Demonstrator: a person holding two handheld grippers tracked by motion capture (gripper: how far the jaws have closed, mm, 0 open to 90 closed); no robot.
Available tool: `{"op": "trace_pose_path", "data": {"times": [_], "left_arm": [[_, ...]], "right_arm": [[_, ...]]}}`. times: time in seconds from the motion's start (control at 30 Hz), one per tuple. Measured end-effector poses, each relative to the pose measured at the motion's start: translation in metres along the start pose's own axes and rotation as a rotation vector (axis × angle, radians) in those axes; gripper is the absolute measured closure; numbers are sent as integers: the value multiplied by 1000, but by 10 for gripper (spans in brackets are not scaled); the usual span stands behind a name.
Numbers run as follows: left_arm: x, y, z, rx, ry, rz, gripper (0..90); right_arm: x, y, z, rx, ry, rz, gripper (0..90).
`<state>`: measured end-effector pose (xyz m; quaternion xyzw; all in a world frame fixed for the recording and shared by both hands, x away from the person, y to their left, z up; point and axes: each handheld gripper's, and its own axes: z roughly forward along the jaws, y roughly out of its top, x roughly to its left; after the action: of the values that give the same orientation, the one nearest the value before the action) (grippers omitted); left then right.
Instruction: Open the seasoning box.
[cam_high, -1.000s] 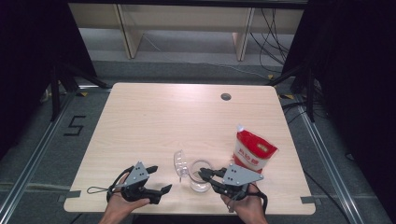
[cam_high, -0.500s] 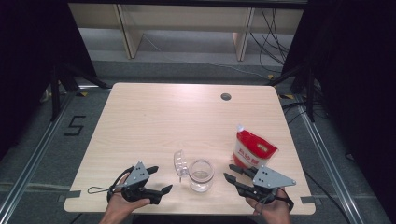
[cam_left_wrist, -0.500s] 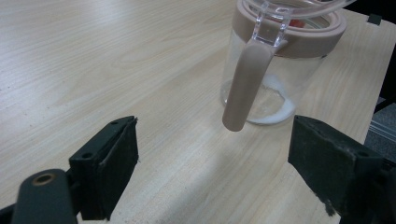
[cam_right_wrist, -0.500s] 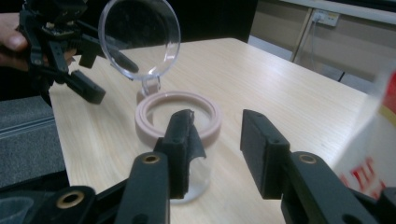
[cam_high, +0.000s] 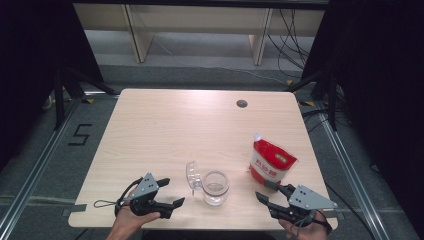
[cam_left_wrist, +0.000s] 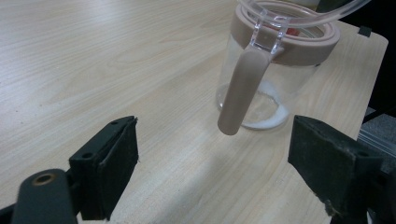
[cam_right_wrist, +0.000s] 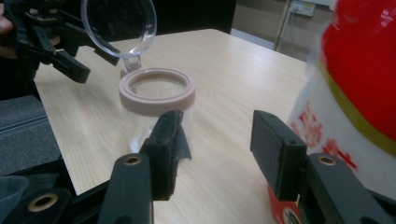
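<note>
Open glass jar (cam_high: 216, 187) between left claw (cam_high: 170, 194) and right claw (cam_high: 267, 192), red bag (cam_high: 271, 162) nearby

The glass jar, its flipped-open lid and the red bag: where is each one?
glass jar (cam_high: 216, 188), high view, on its clear wall.
lid (cam_right_wrist: 118, 25), right gripper view, centre of the clear disc.
red bag (cam_high: 271, 162), high view, front face.

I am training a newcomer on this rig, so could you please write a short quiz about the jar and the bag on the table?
1. True or false: the jar has its lid flipped open.
2. Which stands nearer the red bag: the left gripper or the right gripper?
3. Multiple choice: the jar's rim ring is A) blue, B) beige-pink, C) black.

Key: 1 true; 2 the right gripper; 3 B.
</note>
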<state>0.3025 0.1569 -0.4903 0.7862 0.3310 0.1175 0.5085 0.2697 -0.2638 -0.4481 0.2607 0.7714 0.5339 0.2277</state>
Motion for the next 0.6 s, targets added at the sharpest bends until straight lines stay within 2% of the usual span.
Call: {"op": "trace_pose_path", "data": {"times": [0.2,0.23,0.27,0.3,0.33,0.37,0.4,0.43,0.5,0.53,0.57,0.6], "left_arm": [[1,1,-1,-7,5,3,156],[1,1,-1,-7,5,1,156],[1,0,-1,-5,1,2,156],[1,1,-1,-3,-1,14,156],[2,1,-2,-3,-5,36,155],[1,1,-2,-3,-5,34,156],[1,1,-2,-2,-4,35,156],[-1,1,-2,2,5,13,156],[-1,1,-2,2,5,13,156],[0,1,-3,0,7,20,156],[1,2,-3,-7,4,13,156],[1,2,-3,-7,4,13,156]], "right_arm": [[-6,-8,-10,-3,-42,20,496],[-7,-10,-14,14,-56,57,486],[-7,-10,-14,14,-56,57,486],[-8,-12,-15,12,-55,67,486],[-10,-13,-18,11,-76,55,486],[-11,-15,-19,4,-90,60,481],[-11,-16,-21,13,-84,71,475],[-13,-19,-24,31,-99,72,475],[-14,-21,-24,20,-106,79,475],[-13,-22,-25,33,-113,103,475],[-18,-23,-27,33,-122,77,475],[-17,-24,-29,41,-127,109,473]]}}
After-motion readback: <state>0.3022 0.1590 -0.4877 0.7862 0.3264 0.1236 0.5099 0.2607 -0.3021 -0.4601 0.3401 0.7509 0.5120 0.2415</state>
